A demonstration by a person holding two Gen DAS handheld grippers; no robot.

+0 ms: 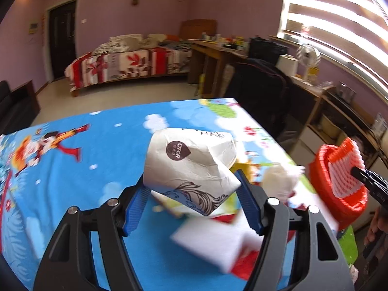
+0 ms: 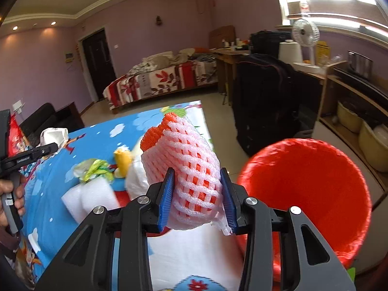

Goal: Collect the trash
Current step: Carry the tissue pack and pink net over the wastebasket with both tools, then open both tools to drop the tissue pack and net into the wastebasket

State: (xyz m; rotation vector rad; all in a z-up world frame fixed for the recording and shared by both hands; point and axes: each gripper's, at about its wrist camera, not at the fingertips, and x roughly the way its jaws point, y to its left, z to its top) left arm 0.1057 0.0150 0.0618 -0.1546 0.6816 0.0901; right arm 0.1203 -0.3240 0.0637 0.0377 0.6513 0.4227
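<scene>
Trash: two pieces are up off the cartoon tablecloth point(image 1: 80, 169) at once, and more waits below — a white foam block point(image 2: 89, 197), a green-and-yellow wrapper point(image 2: 94, 167) and a white bag point(image 2: 135, 181) lie on the table.
Step in hand: carrying, by the look of it; both loads hang above the table with the red bin point(image 2: 315, 194) standing off its right edge.
Left gripper point(image 1: 194, 194): jaws fairly wide, blue pads clamped on either side of a crumpled white paper bag point(image 1: 191, 162) with a brown round logo, held clear of the cloth.
Right gripper point(image 2: 197, 194): jaws narrow, pinching a white foam fruit net point(image 2: 191, 169) with an orange net inside it.
Where the net is: just left of the bin's mouth, not yet over it.
Next move: my call — swing the net right until it hangs over the opening, then release; the paper bag follows.
Watch for: the net is light and springy, so it could catch on the rim.
</scene>
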